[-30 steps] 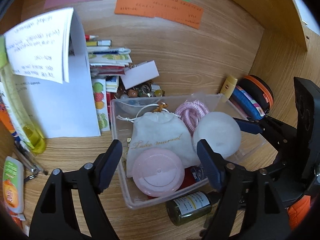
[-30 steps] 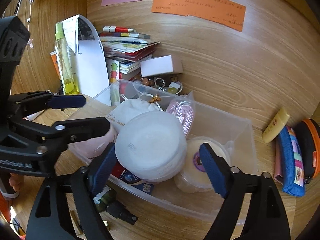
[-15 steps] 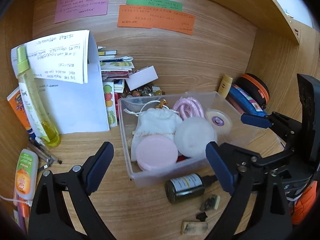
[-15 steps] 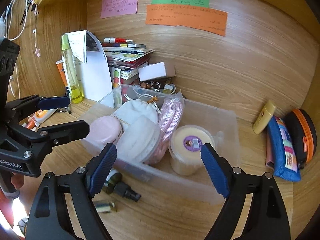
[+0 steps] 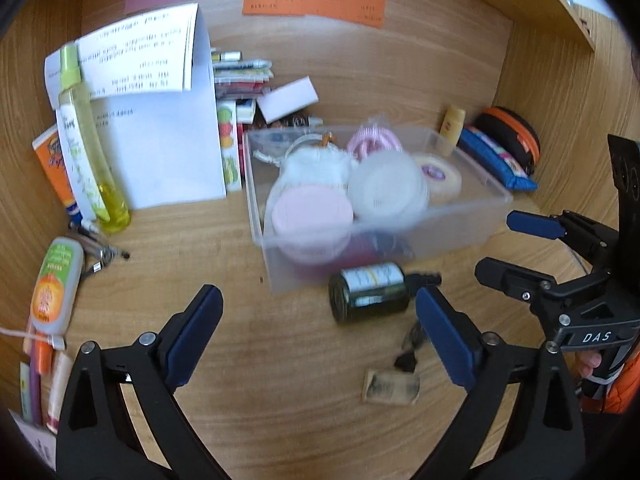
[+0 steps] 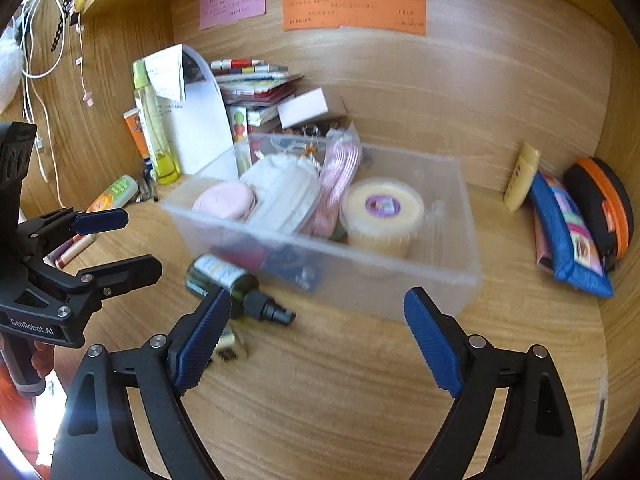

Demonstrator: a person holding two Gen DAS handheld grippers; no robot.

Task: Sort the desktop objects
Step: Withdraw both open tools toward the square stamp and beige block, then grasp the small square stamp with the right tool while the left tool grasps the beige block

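— Translucent plastic is doing most of the work: the clear bin (image 5: 460, 222), sitting centre frame on the wooden counter (image 5: 248, 360), is already holding a pink round lid (image 5: 312, 210), a frosted white disc (image 5: 386, 188), a white drawstring pouch (image 5: 316, 166), a pink coiled cord (image 5: 374, 142) and a cream tub (image 6: 382, 210).

— So what is waiting?

— Just below the bin, a dark green glass bottle (image 5: 368, 292) is lying on its side, touching or nearly touching the front wall, with small scraps (image 5: 392, 388) under it. Along the left edge, a yellow spray bottle (image 5: 86, 136) is standing upright, and a soft tube (image 5: 56, 284) is lying flat. At right, a blue fabric pouch (image 6: 568, 232) and an orange-rimmed case (image 6: 604, 208) are leaning at the wall.

— And the tools?

— The left hand-held gripper (image 5: 318, 332) is hanging over bare wood with fingers wide apart, gripping nothing. The right hand-held gripper (image 6: 316, 338) is likewise spread and empty, low in its own view. I judge the sorting partly done.
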